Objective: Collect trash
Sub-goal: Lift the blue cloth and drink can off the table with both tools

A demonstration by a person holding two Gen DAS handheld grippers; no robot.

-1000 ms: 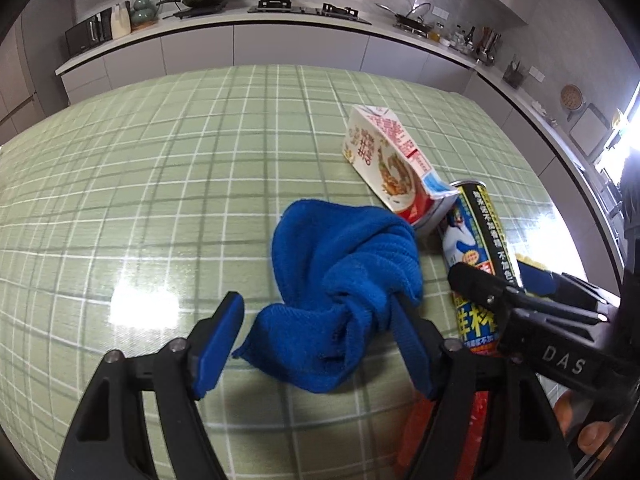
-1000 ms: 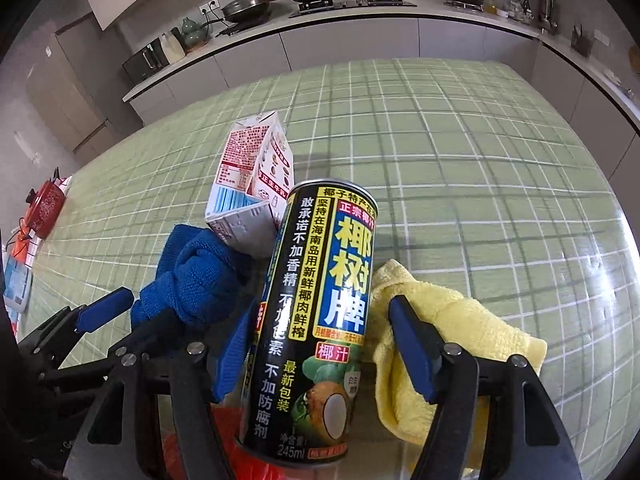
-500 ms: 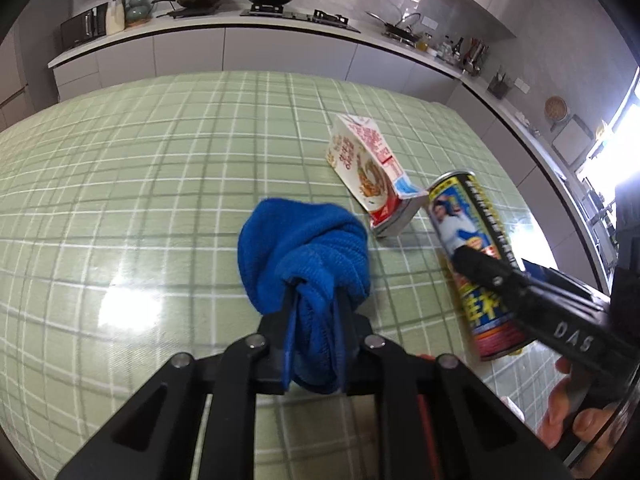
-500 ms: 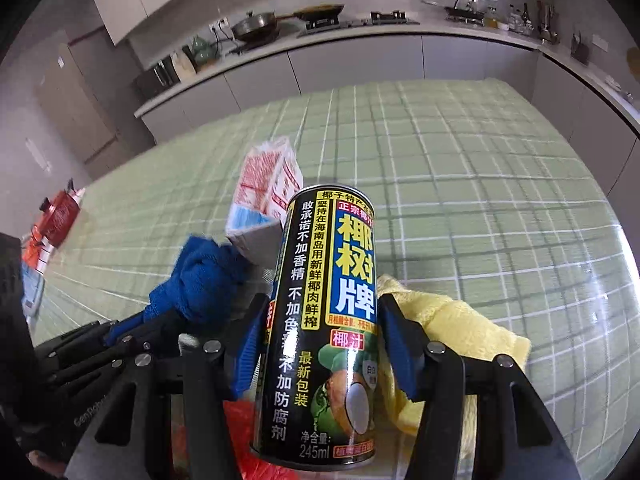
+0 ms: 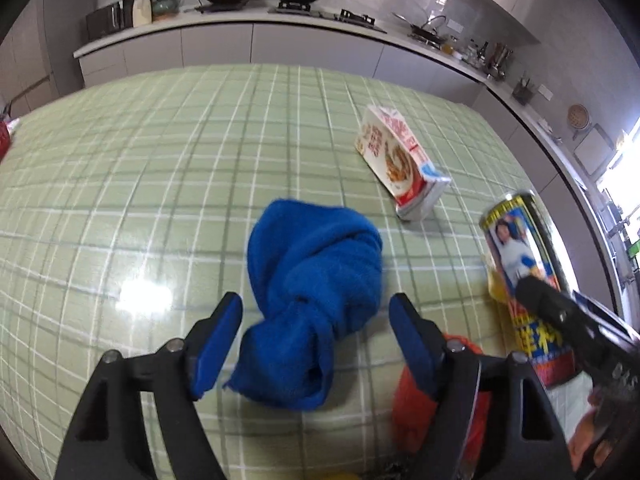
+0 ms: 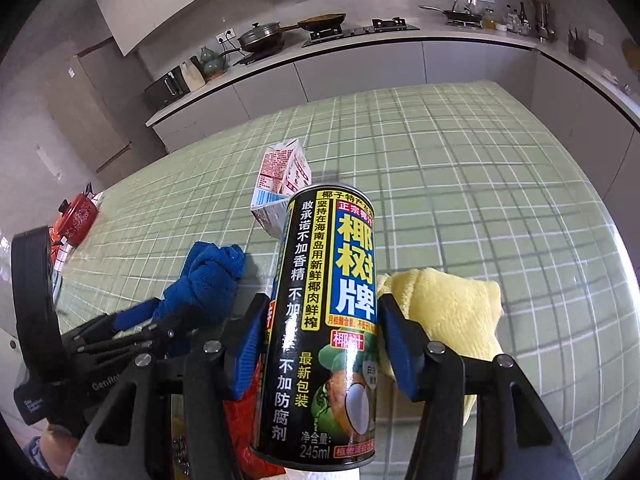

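The right tool (image 6: 320, 344) is clamped on the black can (image 6: 324, 320), lifted off the green checked worktop (image 6: 480, 200). The left tool (image 5: 316, 336), jaws just opened, stands apart around the blue cloth (image 5: 312, 280). A carton (image 5: 400, 168) lies beyond, a yellow cloth (image 6: 452, 316) beside the can.

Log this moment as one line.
right hand-held gripper: shut on can | left hand-held gripper: just opened around blue cloth | carton: on table

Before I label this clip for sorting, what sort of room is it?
A home kitchen, most likely: a long counter with a gas hob, a lidded pan on it, and a table with a green checked cloth.
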